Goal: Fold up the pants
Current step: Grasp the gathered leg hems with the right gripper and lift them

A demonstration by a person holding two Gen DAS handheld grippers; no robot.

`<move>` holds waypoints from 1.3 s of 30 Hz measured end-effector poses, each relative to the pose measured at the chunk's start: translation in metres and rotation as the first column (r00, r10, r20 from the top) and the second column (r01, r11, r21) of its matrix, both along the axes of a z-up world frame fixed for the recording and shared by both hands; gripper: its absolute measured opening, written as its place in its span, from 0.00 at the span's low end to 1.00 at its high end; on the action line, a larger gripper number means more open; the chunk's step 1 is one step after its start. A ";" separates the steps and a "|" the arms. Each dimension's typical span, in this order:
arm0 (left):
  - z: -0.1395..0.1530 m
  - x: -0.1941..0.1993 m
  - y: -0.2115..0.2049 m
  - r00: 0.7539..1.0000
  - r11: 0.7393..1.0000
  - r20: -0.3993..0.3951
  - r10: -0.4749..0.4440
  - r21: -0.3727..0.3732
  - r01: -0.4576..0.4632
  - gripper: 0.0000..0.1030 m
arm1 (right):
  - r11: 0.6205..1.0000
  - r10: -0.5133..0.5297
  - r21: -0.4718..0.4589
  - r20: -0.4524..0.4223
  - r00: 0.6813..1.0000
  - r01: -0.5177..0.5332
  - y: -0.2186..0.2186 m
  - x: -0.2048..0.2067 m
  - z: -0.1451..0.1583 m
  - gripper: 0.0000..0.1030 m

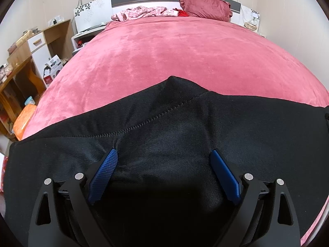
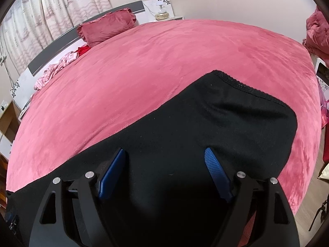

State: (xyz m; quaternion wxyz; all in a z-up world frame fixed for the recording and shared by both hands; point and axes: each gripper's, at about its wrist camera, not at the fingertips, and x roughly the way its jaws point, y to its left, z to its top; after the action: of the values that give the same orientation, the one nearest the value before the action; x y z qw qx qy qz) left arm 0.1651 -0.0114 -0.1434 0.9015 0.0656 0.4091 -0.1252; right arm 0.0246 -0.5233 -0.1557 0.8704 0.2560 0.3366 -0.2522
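The black pants (image 1: 164, 123) lie spread flat along the near edge of the bed (image 1: 164, 51), well apart from the maroon pillow (image 1: 205, 7) at its head. Both the left hand-held gripper (image 1: 164, 158) and the right hand-held gripper (image 2: 165, 156) hover released over the cloth, grasping nothing. To fold well, I'd pinch at the lace-trimmed hem (image 2: 246, 86) and matching edge, lifting evenly. The fabric looks soft, matte, stitched with a visible seam (image 1: 144, 121).

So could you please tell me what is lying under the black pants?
The black pants lie spread on the pink bedspread, which shows all around them. Whatever is beneath the fabric itself stays hidden.
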 end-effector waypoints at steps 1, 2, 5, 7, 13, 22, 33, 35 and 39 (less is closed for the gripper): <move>0.000 0.000 0.000 1.000 1.000 0.000 -0.002 -0.001 0.002 0.89 | 1.000 -0.005 -0.006 -0.001 1.000 0.005 0.002 -0.003 0.004 0.77; 0.001 -0.001 0.000 1.000 1.000 0.002 -0.004 -0.002 0.004 0.89 | 1.000 -0.011 -0.002 0.005 1.000 0.011 0.002 -0.007 0.006 0.78; 0.007 -0.008 -0.001 1.000 1.000 0.006 0.003 0.012 -0.003 0.90 | 0.995 -0.080 0.061 0.062 0.995 0.077 -0.011 -0.037 0.015 0.82; 0.014 -0.020 -0.002 1.000 0.998 0.007 -0.006 -0.059 0.006 0.90 | 0.987 -0.135 0.098 0.075 0.988 0.127 -0.026 -0.059 0.020 0.81; 0.009 -0.047 -0.029 0.994 0.987 -0.014 -0.112 -0.115 0.110 0.90 | 0.946 -0.247 0.233 0.062 0.967 0.227 -0.071 -0.101 0.007 0.71; -0.001 -0.050 -0.039 0.989 0.988 -0.011 -0.145 -0.052 0.144 0.94 | 0.843 -0.307 0.517 0.232 0.923 0.150 -0.115 -0.116 -0.017 0.34; 0.002 -0.046 -0.038 0.987 0.986 -0.033 -0.158 -0.056 0.156 0.96 | 0.820 -0.366 0.536 0.220 0.904 0.202 -0.123 -0.121 -0.017 0.27; 0.007 -0.043 -0.033 0.986 0.983 -0.037 -0.161 -0.091 0.157 0.96 | 0.806 -0.374 0.564 0.249 0.893 0.180 -0.123 -0.125 -0.016 0.42; 0.016 -0.035 -0.007 0.996 0.981 -0.041 -0.077 -0.179 0.069 0.96 | 0.817 -0.332 0.557 0.247 0.910 0.147 -0.127 -0.115 -0.011 0.54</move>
State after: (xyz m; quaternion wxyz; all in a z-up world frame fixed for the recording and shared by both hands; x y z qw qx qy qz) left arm 0.1300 -0.0180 -0.1274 0.8886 -0.0029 0.4149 -0.1955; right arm -0.0908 -0.6505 -0.1666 0.7710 0.5643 0.2053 -0.2120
